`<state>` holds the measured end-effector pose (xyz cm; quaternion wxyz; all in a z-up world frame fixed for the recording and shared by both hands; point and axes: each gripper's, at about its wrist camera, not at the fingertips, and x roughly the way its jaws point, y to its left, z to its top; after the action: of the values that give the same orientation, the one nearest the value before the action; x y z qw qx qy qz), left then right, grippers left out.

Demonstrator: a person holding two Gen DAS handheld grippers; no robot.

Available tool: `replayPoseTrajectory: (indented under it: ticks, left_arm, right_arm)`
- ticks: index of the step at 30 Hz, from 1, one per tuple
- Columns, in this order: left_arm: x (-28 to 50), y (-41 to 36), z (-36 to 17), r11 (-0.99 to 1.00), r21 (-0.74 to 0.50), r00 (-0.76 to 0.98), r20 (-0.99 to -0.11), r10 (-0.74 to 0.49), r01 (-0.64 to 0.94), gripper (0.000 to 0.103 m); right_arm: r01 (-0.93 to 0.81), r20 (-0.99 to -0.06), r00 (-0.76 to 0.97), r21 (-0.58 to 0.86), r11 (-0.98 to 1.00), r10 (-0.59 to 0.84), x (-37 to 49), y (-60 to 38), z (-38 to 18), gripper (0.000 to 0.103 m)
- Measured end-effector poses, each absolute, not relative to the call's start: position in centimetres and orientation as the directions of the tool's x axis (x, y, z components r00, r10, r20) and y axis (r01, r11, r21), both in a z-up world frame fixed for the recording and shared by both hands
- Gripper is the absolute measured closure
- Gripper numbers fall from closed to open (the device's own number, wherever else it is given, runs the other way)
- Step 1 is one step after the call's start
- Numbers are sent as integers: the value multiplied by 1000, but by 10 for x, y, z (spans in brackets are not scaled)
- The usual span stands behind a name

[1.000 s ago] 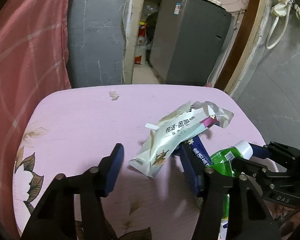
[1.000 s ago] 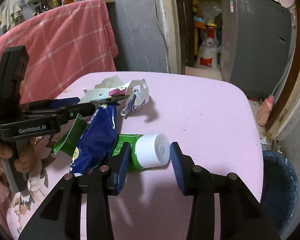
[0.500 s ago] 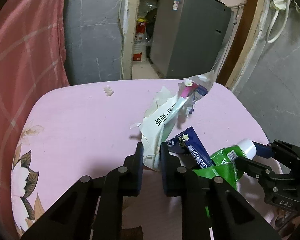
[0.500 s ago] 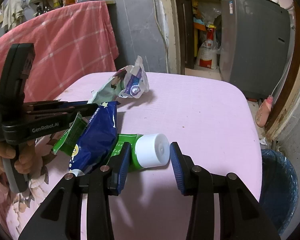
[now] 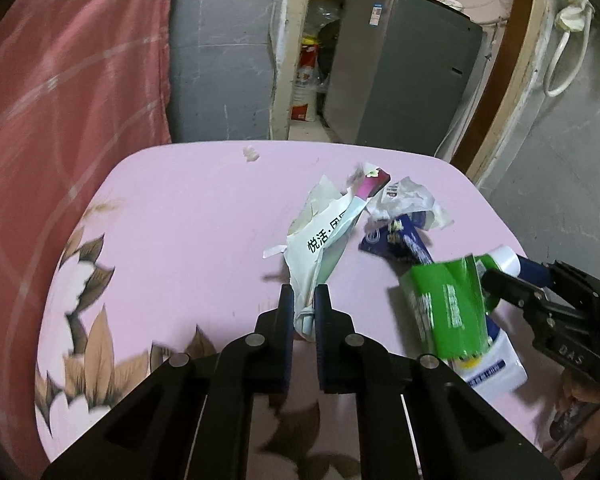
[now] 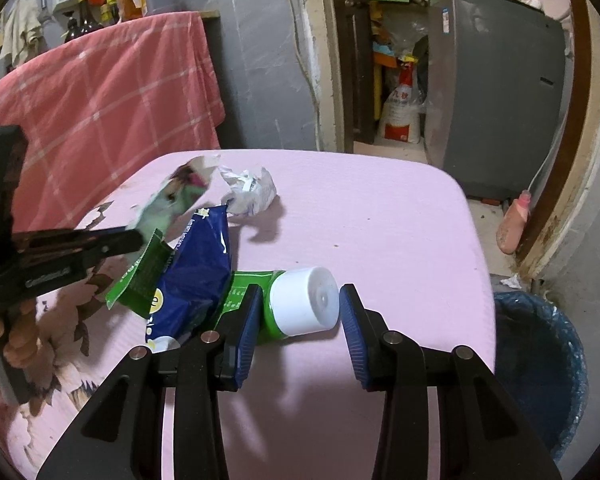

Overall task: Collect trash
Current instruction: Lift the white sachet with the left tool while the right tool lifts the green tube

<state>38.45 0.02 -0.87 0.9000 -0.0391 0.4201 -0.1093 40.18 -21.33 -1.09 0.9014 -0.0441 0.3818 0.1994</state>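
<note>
- My left gripper point(image 5: 301, 307) is clamped on the near end of the white wrapper point(image 5: 324, 236), over the pink table point(image 5: 188, 216).
- My right gripper point(image 6: 298, 312) is spread, fingers flanking the white cap of the green tube point(image 6: 300, 304) lying on the table.
- A blue pouch point(image 6: 198, 268) lies left of the tube.

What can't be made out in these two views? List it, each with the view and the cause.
- Green tube: right wrist view, its body lies under the blue packet; only the white cap shows fully.
- White wrapper: right wrist view, motion-blurred; print unreadable.
- Trash bin: right wrist view, cut by the lens edge; contents too dark.
- Left claw grip: left wrist view, the wrapper's pinched end is hidden between the pads.
</note>
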Motion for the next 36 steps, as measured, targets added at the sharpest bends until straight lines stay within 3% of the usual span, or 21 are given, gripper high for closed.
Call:
replayPoseTrajectory:
  ticks: [14,30,33,36]
  left_arm:
    - [350,-2,-1,975,-204,653,-726,-214,92,97]
    - [335,-5,6,975,-210,666,-718,-204,72,98]
    - [333,-1,7,975,-215,665,-720,-199,59,98]
    - [334,1,8,976,-214,668,-719,-190,48,98]
  right_arm:
    - [-396,-640,719,-58,916,271,362,-220,5,66]
    - [-421,-626,707,1,907,329,345,-223,5,65]
    - [-435,-597,724,-6,901,346,339,-220,11,57]
    - [-460,-583,719,10,888,379,337,-215,15,57]
